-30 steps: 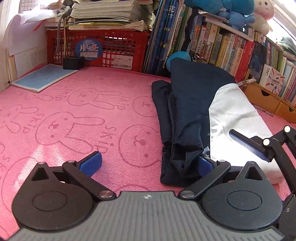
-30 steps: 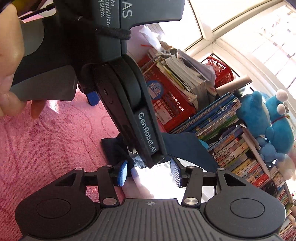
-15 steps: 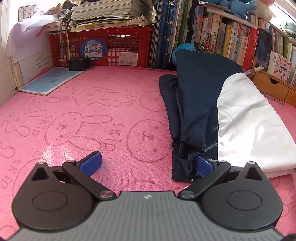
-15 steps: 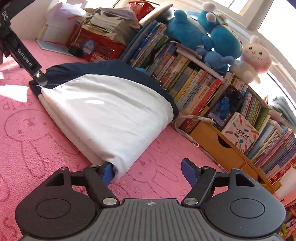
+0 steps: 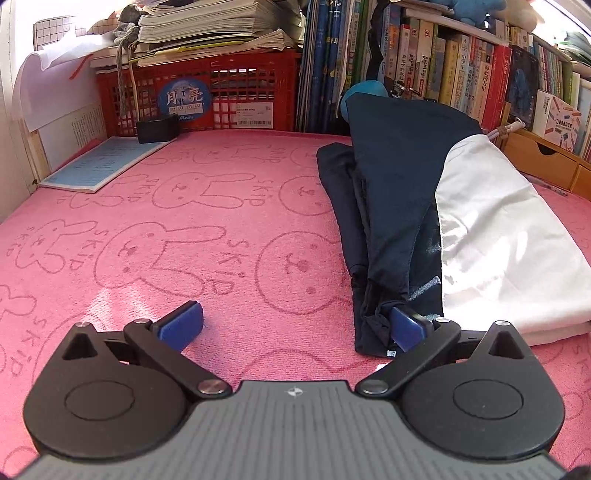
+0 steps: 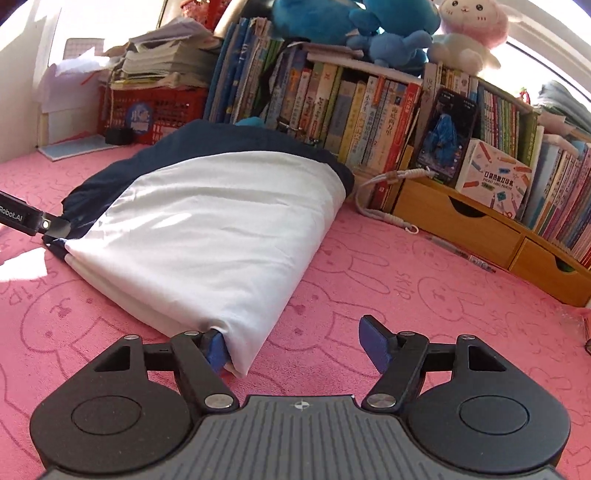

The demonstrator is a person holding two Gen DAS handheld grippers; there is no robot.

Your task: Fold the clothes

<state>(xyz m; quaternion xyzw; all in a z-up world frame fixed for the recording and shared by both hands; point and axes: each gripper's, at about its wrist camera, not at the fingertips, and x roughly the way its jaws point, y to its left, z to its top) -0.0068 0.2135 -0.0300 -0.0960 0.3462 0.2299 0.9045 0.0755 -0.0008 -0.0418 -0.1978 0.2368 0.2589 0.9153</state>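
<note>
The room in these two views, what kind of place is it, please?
Probably a child's room or a home study corner. A long row of books stands along the back, plush toys sit on top of it, and the navy and white garment lies on a pink rabbit-print mat.

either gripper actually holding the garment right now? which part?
Nothing is held. The left gripper stands open, one pad at the navy edge of the garment. The right gripper is closing, its pads not yet pressing the white corner between them.
</note>
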